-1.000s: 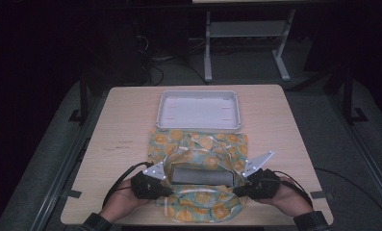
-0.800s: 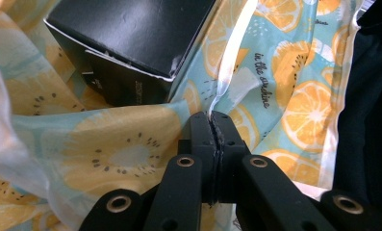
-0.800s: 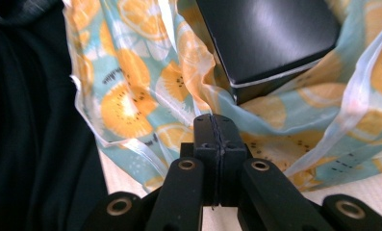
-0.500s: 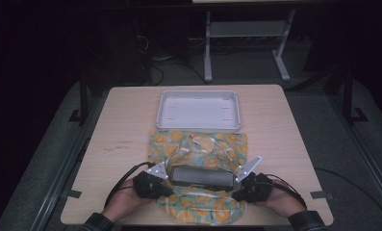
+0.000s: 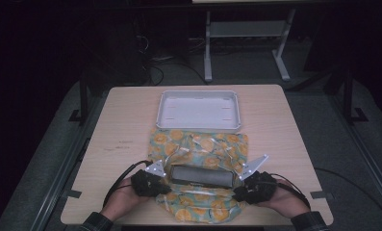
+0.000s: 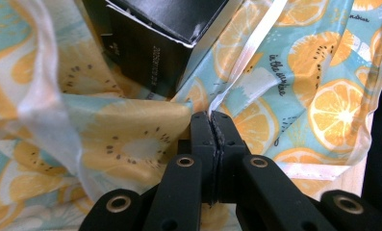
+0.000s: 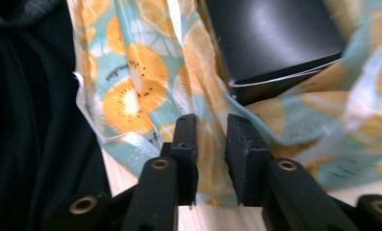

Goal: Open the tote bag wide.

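A wooden table (image 5: 126, 125) carries a white tray (image 5: 198, 110) at its far middle, and just near of the tray lies a cloth (image 5: 203, 147) printed with orange slices on pale blue. A long black box (image 5: 201, 175) lies crosswise on the near part of the cloth.

The left gripper (image 5: 150, 182) sits at the left end of the box, held by the person's left hand (image 5: 123, 199). In the left gripper view its jaws are clenched together on a fold of the cloth (image 6: 145, 139), whose white hem runs up from between the jaw tips. The box (image 6: 155, 43) stands just beyond, its end flap partly lifted; small white print runs down its dark side but is too fine to read. On the cloth to the right, a line of script lettering is visible, beginning "in the"; the rest is not legible.

The right gripper (image 5: 250, 185) is at the right end of the box, in the right hand (image 5: 285, 199). In the right gripper view its jaws stand a little apart with the cloth (image 7: 131, 96) lying behind the gap, so they are released, gripping nothing. The box (image 7: 270, 38) lies beyond them to the upper right, and bare table shows along the bottom edge.
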Motion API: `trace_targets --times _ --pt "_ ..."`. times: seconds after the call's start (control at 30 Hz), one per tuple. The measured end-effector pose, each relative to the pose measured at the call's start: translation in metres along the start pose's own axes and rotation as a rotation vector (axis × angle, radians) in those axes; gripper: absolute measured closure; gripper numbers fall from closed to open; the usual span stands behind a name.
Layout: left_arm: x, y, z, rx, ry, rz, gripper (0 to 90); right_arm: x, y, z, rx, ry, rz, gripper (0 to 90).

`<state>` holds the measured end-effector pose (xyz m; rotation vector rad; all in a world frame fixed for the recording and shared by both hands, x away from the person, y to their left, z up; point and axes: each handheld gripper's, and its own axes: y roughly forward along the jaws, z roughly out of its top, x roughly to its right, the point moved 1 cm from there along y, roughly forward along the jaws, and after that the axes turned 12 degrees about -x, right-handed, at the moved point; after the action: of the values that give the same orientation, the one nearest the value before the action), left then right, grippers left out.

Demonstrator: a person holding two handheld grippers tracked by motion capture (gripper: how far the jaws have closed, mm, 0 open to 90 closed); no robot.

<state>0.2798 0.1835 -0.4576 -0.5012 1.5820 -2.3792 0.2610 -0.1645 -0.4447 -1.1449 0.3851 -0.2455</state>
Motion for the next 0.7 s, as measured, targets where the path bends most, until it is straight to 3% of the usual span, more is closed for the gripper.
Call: trace_targets --times 0.13,0.37,0.6,0.7 --pt "0.000 0.000 0.000 0.003 -0.008 0.002 88.5 -0.001 -0.017 -0.003 0.042 0.047 0.014 67.3" --pt "-0.001 0.000 0.000 -0.001 -0.012 0.008 88.5 0.008 -0.047 -0.003 0.144 0.070 -0.031 67.0" --pt "0.000 -0.001 0.000 -0.011 -0.005 0.012 88.5 0.023 -0.048 0.022 0.175 0.067 -0.066 68.0" --pt "-0.001 -0.001 0.000 -0.014 0.000 0.012 88.5 0.029 -0.043 0.031 0.157 0.070 -0.071 68.8"
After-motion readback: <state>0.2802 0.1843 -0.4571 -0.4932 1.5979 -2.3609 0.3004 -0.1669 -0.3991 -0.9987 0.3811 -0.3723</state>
